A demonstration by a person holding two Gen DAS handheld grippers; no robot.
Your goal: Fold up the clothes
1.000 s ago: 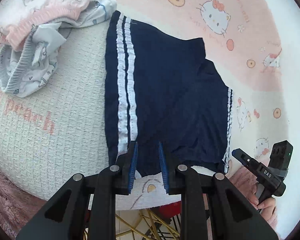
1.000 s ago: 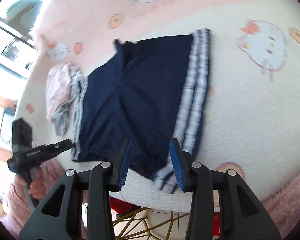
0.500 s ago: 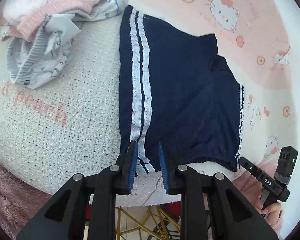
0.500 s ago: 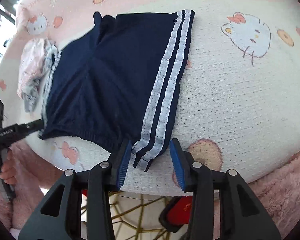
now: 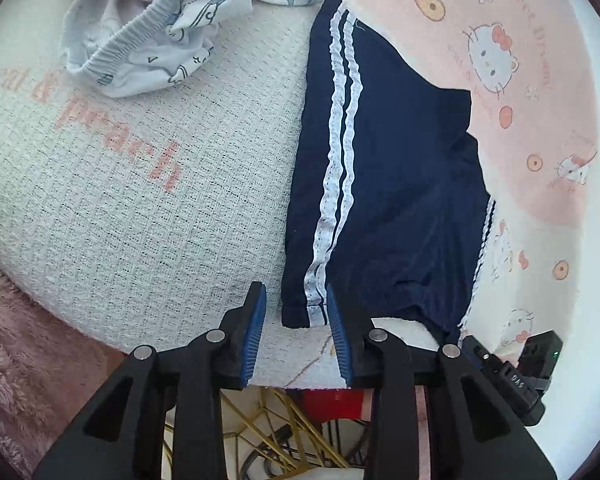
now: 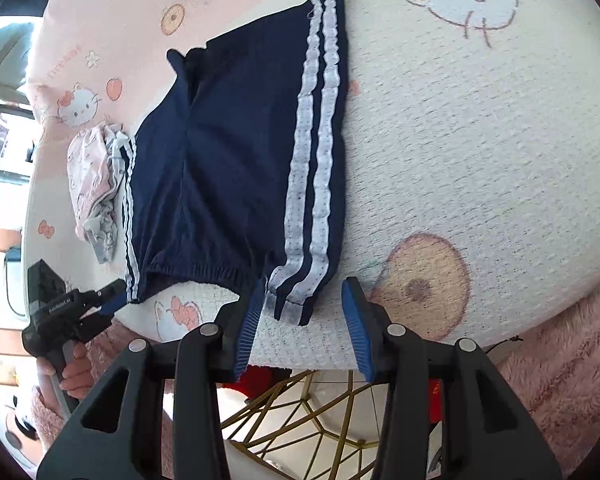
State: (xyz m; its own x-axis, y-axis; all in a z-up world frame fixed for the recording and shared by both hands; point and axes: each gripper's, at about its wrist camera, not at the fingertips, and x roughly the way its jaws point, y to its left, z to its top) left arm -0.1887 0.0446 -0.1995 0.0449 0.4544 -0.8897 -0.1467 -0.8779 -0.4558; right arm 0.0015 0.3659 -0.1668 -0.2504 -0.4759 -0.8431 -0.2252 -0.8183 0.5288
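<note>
Navy shorts with white side stripes lie flat on a cream waffle blanket, waistband at the near edge. My left gripper straddles the waistband's left striped corner; its jaws are opening, and the blue pads stand clear of the cloth. In the right wrist view the shorts show their other striped corner between the jaws of my right gripper, which is open, with a wide gap on its right side. Each view also catches the other gripper at the far waistband corner.
A heap of pink and pale printed clothes lies beyond the shorts' left side, also visible as a small pile. Pink fluffy fabric hangs below the blanket edge. A gold wire frame and something red sit underneath.
The left jaws have spread wider around the striped corner. Both grippers have come down and rolled a little, and the shorts now lie flatter with each waistband corner between a pair of jaws.
</note>
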